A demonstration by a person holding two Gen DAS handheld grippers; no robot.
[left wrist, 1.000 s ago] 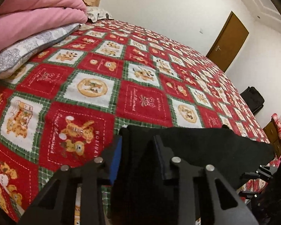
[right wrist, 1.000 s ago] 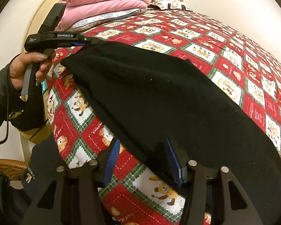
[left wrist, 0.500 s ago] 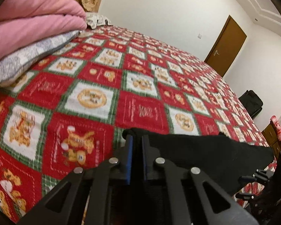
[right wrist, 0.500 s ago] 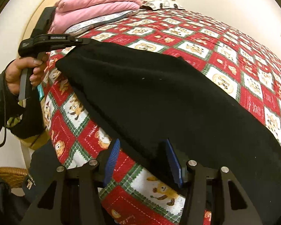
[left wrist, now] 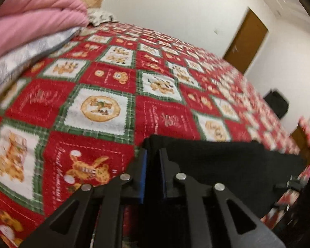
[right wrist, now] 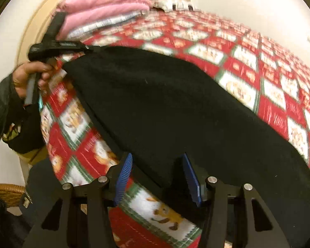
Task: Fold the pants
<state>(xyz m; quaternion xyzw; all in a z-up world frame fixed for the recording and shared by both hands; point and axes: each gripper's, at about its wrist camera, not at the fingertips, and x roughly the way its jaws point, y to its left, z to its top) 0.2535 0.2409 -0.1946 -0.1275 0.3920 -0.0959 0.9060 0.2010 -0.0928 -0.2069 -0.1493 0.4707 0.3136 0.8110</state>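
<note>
The black pants point(right wrist: 159, 107) lie spread along the near edge of the bed. My left gripper point(left wrist: 153, 157) is shut on one end of the pants point(left wrist: 227, 161); it also shows in the right wrist view point(right wrist: 62, 47), held in a hand at the far left end of the cloth. My right gripper point(right wrist: 157, 161) is open, its blue pads either side of the pants' near edge, the cloth lying between the fingers.
The bed has a red, green and white teddy-bear quilt point(left wrist: 105, 107). Pink blankets and a grey pillow point(left wrist: 31, 33) are stacked at the headboard. A brown door point(left wrist: 248, 41) and a black bag point(left wrist: 277, 103) are beyond. A wicker basket point(right wrist: 6, 192) sits on the floor.
My left gripper closed on the pants' end from open a second ago. The right gripper stayed open and both views shifted slightly, with motion blur.
</note>
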